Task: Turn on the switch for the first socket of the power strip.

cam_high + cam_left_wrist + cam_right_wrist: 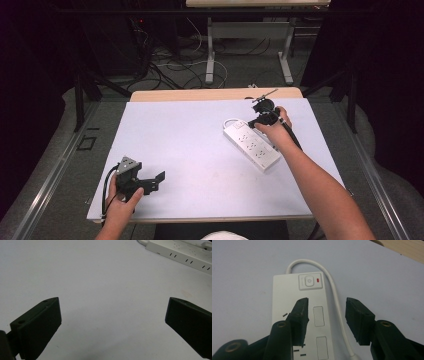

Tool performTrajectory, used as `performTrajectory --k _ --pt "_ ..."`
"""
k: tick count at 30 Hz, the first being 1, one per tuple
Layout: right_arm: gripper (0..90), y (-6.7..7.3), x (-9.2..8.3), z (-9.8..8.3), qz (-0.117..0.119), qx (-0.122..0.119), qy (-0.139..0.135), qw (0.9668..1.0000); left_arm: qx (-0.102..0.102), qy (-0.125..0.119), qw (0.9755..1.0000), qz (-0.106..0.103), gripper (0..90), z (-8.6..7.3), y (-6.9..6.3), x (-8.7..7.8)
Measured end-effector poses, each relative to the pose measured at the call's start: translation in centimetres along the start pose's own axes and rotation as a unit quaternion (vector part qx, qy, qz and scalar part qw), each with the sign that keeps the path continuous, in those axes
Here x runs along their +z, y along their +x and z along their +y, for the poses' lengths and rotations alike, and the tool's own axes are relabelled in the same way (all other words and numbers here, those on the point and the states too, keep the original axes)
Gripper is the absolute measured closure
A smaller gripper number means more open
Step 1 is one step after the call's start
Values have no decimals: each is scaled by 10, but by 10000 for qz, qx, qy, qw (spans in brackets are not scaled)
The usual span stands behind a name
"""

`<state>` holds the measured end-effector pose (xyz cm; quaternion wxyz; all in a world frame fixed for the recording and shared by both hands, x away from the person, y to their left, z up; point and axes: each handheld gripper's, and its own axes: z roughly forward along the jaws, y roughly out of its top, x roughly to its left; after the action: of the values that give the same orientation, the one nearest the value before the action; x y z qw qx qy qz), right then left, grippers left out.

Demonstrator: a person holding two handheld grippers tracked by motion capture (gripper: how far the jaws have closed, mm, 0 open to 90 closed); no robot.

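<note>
White power strip (pixel 298 315) is lying at the counter's (pixel 190 150) far right, and we're hovering the right gripper (pixel 327 315) above it, jaws half-spread, gripping nothing (cord (pixel 334 295) between them). We're centring on the switch (pixel 309 281) first. Left gripper (pixel 112 322) is idling, jaws wide.

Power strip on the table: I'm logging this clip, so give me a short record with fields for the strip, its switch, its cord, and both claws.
power strip: white, flat on the white sheet, right side of table
switch: at the cord end, red light beside it
cord: white, loops from that end along one side
right claw: above the strip, jaws apart, not gripping
left claw: wide open, near the front left, nothing between the jaws
</note>
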<state>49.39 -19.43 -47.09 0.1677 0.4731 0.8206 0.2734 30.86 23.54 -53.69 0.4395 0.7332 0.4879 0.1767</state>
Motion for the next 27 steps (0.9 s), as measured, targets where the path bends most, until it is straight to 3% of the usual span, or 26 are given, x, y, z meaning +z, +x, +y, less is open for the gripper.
performTrajectory --k 6,12,27 --pt "568 2 5 3 -17 11 47 10000 11 -5 10000 -11 3 0 0 0" --pt "628 3 13 3 173 335 136 9992 14 -6 10000 -13 3 0 0 0" --pt "738 8 22 5 188 601 154 9979 22 66 10000 -63 3 0 0 -1"
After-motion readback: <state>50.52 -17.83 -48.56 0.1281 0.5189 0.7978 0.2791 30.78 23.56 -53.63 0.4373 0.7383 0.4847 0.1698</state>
